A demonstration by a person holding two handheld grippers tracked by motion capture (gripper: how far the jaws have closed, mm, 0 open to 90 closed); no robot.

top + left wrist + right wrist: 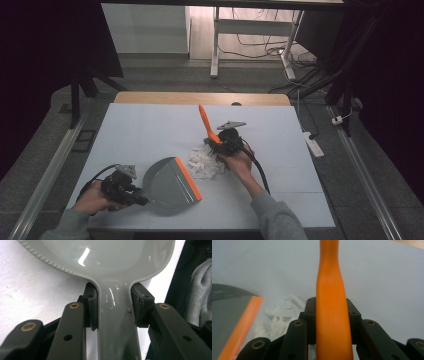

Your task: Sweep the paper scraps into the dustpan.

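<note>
A grey dustpan [167, 184] with an orange lip [189, 178] lies on the white table at the front left. My left gripper [131, 194] is shut on its handle [116, 322], and the pan's bowl [107, 257] spreads out ahead of the jaws. A pile of white paper scraps [204, 163] lies just right of the lip. My right gripper [223, 141] is shut on an orange brush handle [206, 122], which rises up between its jaws [331, 315]. The brush's dark bristles [214, 148] sit at the right edge of the scraps [279, 315].
The white table top [145, 130] has a wooden edge [200, 98] at its far side. Beyond it stand a white desk frame [216, 45] and loose cables [300, 60] on the floor. A power strip [313, 142] lies right of the table.
</note>
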